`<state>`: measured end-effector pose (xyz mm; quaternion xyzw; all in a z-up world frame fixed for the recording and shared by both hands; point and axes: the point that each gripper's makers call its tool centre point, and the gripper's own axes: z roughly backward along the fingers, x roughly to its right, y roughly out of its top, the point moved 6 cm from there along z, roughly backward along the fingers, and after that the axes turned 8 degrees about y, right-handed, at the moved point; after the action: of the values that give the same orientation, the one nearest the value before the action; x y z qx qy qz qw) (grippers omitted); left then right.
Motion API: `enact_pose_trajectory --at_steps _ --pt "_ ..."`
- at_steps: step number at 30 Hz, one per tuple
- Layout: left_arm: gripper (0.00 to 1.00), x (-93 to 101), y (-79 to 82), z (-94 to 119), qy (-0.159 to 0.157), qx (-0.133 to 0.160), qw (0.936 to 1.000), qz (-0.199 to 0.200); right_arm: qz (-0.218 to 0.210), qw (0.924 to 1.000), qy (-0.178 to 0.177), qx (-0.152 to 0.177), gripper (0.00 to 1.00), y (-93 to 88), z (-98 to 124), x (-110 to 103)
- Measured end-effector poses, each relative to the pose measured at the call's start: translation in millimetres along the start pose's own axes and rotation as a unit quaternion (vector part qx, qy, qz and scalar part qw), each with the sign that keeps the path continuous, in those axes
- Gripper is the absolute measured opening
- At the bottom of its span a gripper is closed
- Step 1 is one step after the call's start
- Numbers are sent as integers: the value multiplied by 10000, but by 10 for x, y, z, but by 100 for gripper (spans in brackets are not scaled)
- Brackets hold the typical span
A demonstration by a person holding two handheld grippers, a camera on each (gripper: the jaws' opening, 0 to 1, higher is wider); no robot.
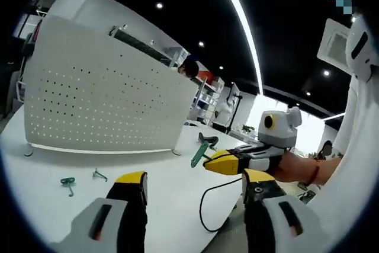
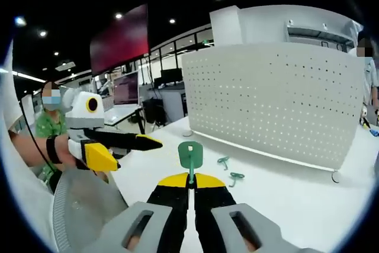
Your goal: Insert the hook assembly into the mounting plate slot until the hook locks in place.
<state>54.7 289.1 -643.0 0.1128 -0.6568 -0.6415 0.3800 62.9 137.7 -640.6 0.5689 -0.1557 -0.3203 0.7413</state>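
My right claw (image 2: 190, 182): jaws pressed together on the stem of a green hook assembly (image 2: 190, 156), whose flat head stands upright above the yellow tips. In the left gripper view the same claw (image 1: 208, 162) comes in from the right, the green hook (image 1: 199, 154) slanting out of its tip, held in the air over the white worktop (image 1: 166, 194).

My left claw (image 1: 192, 185): jaws parted, nothing between them, hanging over the worktop. In the right gripper view it enters from the left (image 2: 139, 146), black and yellow jaws spread.

Loose parts on the worktop: one small green hook (image 1: 68, 183) and one grey metal hook (image 1: 99, 175), lying near each other in front of the left claw. In the right gripper view, two green hooks (image 2: 224, 161) (image 2: 236, 176) lie beyond the held piece, towards the board.

Mounting plate (image 1: 100, 96): white perforated board, standing upright on small feet at the far side of the worktop; also seen in the right gripper view (image 2: 272, 99).

Black cable (image 1: 207, 202): looped at the worktop's near edge.
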Motion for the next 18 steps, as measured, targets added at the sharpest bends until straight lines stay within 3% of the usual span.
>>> enact_pose_trajectory --at_steps 8,15,18 --pt "75 -41 13 151 297 69 9980 -552 9 9997 -262 -13 1 106 -83 9" --pt "82 -94 46 279 412 99 9964 -732 -106 9982 -578 125 1 247 -154 48" --pt "87 -129 43 318 453 72 9953 -848 53 9973 -738 -14 1 284 -192 56"
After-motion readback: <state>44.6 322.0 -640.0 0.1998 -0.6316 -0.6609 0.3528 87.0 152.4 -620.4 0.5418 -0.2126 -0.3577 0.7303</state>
